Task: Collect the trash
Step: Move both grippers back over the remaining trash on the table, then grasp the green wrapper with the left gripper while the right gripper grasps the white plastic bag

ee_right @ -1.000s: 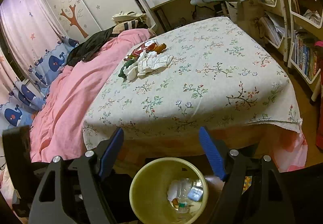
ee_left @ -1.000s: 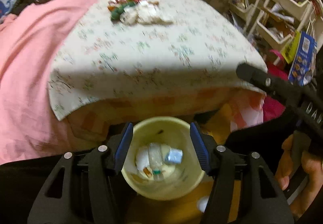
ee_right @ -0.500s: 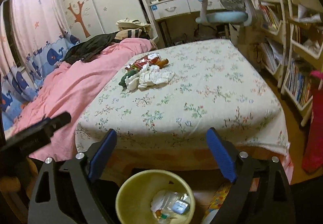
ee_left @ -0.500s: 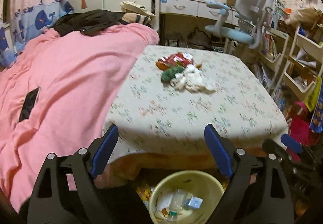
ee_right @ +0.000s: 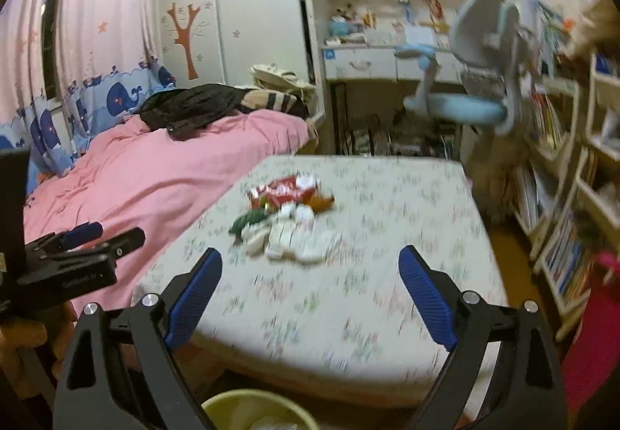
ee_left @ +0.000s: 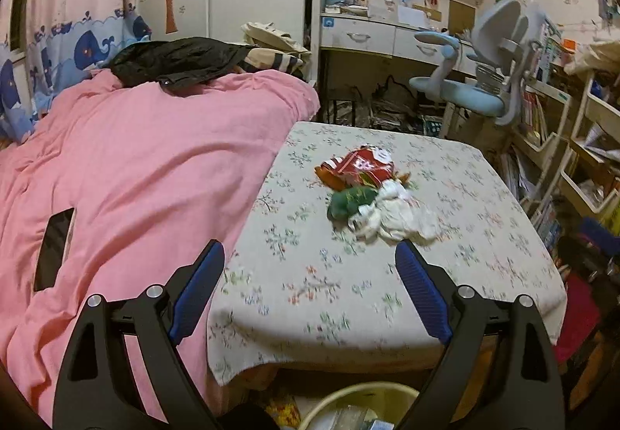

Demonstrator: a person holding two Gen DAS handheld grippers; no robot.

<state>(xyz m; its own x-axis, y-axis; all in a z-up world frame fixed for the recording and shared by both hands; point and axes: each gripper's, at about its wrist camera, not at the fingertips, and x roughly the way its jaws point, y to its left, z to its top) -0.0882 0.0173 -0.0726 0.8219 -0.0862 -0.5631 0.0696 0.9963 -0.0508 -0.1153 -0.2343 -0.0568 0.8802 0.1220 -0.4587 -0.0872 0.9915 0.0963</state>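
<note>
Both grippers empty, above bin.
My left gripper (ee_left: 310, 255) and right gripper (ee_right: 310, 263) have just spread wide; trash pile (ee_left: 372, 197) lies ahead.

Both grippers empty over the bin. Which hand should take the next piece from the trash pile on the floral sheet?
Probably left. Both the left gripper and right gripper are open and empty. In the left view the trash pile sits roughly centred between its fingers; in the right view it lies left of centre, and the picture is blurred.
</note>
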